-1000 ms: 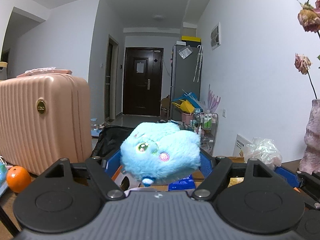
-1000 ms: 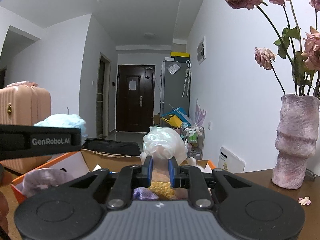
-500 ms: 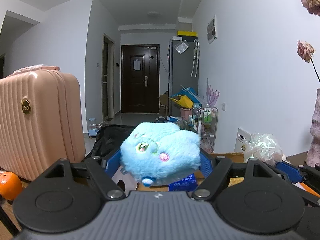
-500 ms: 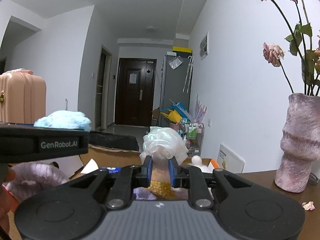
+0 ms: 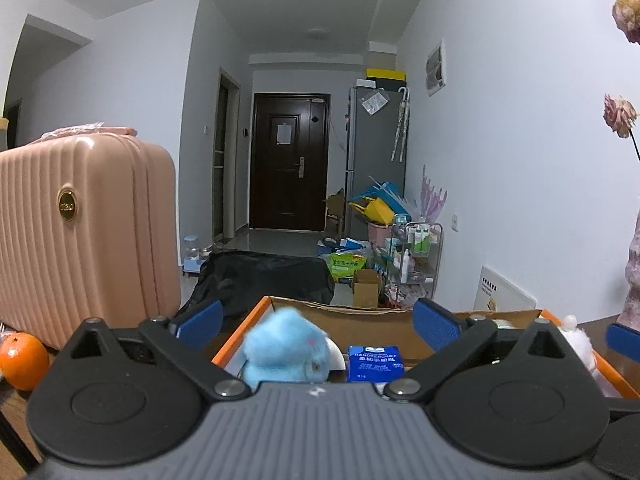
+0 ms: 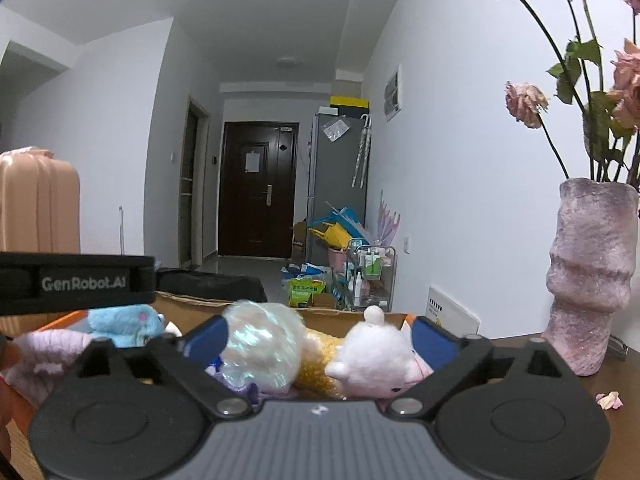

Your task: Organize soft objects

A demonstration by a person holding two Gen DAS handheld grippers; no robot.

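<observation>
While both my tongs are just spreading wide, the blue plush (image 5: 286, 350) and wrapped doll (image 6: 260, 350) are lying in the cardboard box (image 5: 360, 314); I'm judging sorting nearly finished.

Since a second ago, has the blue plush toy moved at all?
Yes. The blue plush toy has dropped from between the left gripper's just-opened jaws, falling below the far cardboard rim into the orange-edged box, beside the blue tissue pack.

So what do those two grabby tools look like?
Both look alike. The left gripper has a dark grey ribbed body, two black rounded plates with round dents, black arms joined by silver bolts, and blue pads on its fingers. The right gripper is built the same way. From the right wrist view, the left one's black side reads GenRobot.AI in white letters. No cables or sleeves show.
</observation>
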